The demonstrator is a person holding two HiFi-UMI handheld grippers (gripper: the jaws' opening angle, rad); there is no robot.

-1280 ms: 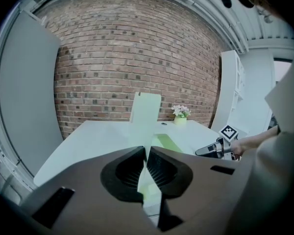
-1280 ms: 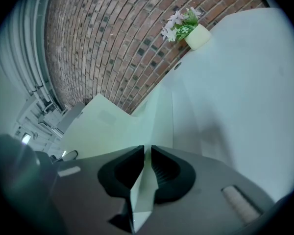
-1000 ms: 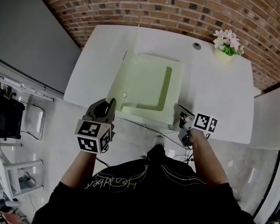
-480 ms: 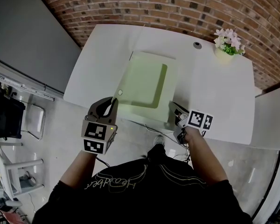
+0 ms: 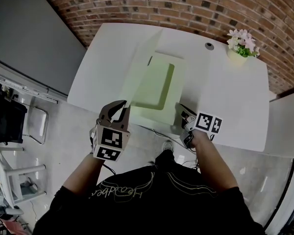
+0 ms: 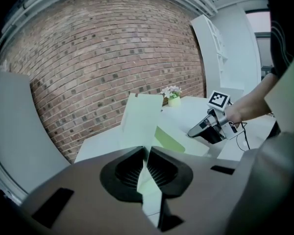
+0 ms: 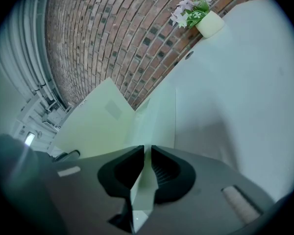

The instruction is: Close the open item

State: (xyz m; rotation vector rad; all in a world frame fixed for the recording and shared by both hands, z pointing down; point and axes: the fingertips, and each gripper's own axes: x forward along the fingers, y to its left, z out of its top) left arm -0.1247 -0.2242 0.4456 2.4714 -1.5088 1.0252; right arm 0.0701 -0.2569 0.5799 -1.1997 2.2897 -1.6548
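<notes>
The left gripper [image 5: 121, 112], at 7 o'clock, was clenched on the raised cover [image 5: 143, 68] of the green folder [image 5: 159, 84]. The right gripper [image 5: 179, 110], at 5 o'clock, pinched its near edge. The folder lay mid-table [image 5: 225, 97], with flowers [image 5: 241, 43] at 1 o'clock.

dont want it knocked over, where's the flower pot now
In the head view the flower pot sits at the table's far right corner, by the brick wall, apart from the green folder.
</notes>
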